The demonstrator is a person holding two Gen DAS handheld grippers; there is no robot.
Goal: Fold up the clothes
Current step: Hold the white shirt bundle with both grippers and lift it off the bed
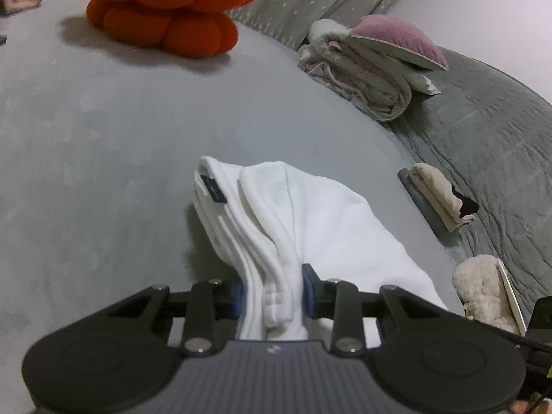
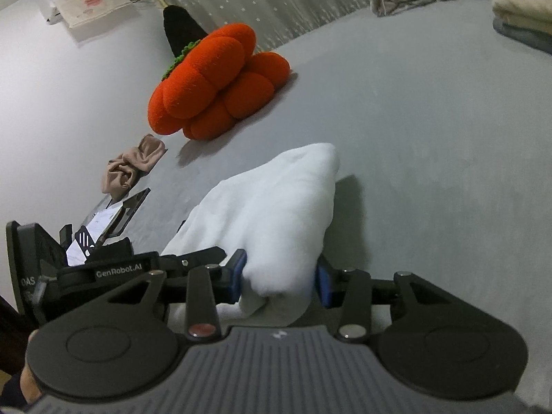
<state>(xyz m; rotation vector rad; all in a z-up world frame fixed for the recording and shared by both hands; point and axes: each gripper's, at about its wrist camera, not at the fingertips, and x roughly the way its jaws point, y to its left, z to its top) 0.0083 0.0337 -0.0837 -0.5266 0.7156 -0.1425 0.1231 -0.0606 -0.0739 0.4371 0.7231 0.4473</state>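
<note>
The one white garment (image 1: 296, 214), already bunched into several layers, lay toward the near edge of the grey bed (image 1: 103, 138), its near end pinched between the partly closed jaws of both the left gripper (image 1: 272, 293) and the right gripper (image 2: 281, 279). The thick layers could slip unevenly and undo the fold if either hand pulled ahead. Beyond it sat one orange cushion (image 1: 165, 7), one folded stack (image 1: 365, 69) by the far edge, and what seemed two smaller beige cloths.

Black gripper (image 1: 272, 289) linkages (blue pads), ribbed grey housing.
</note>
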